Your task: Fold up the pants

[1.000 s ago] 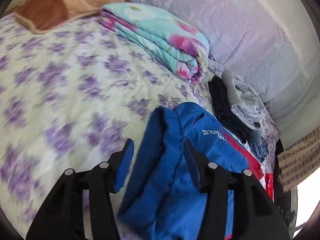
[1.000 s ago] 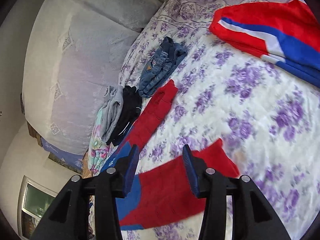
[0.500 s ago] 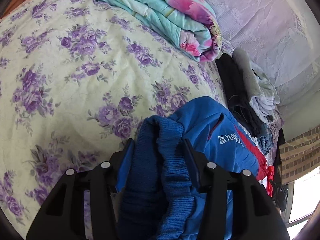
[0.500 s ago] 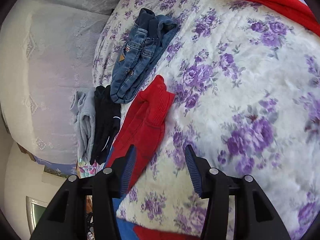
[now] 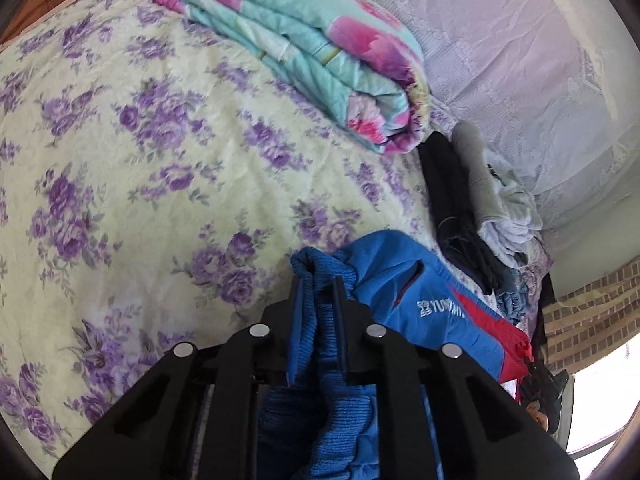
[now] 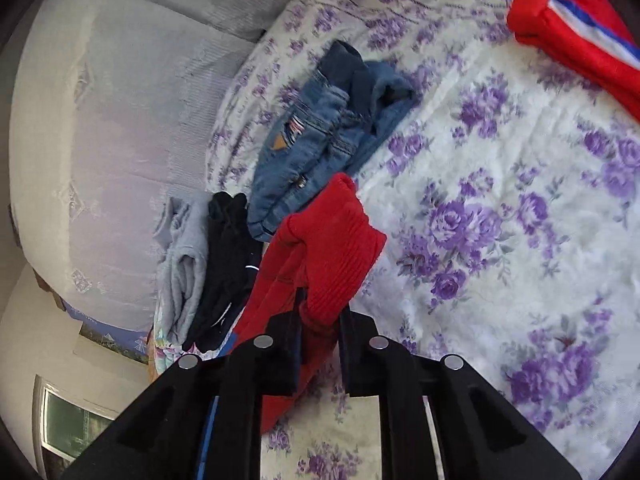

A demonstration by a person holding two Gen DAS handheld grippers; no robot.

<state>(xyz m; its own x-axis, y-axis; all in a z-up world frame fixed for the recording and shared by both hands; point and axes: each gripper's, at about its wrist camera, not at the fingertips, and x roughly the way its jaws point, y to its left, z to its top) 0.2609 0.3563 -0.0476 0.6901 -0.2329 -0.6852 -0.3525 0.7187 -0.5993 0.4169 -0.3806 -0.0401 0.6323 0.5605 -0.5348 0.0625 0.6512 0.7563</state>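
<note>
I was working in a home bedroom: a bed (image 5: pixel 120 152) with a purple-flowered sheet, a folded floral quilt (image 5: pixel 304 52) on it, small piles of clothes (image 6: pixel 320 140) along the wall, and a window (image 6: pixel 68 420) low in the corner.

Blue-and-red pants (image 5: pixel 416 300), ribbed cuffs pinched, on floral bedspread (image 5: pixel 120 184)

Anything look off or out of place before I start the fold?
Nothing stands out. Left tongs pinch the pants' blue ribbed waistband; right tongs pinch the red cuff. Jeans lie crumpled beside it.
</note>
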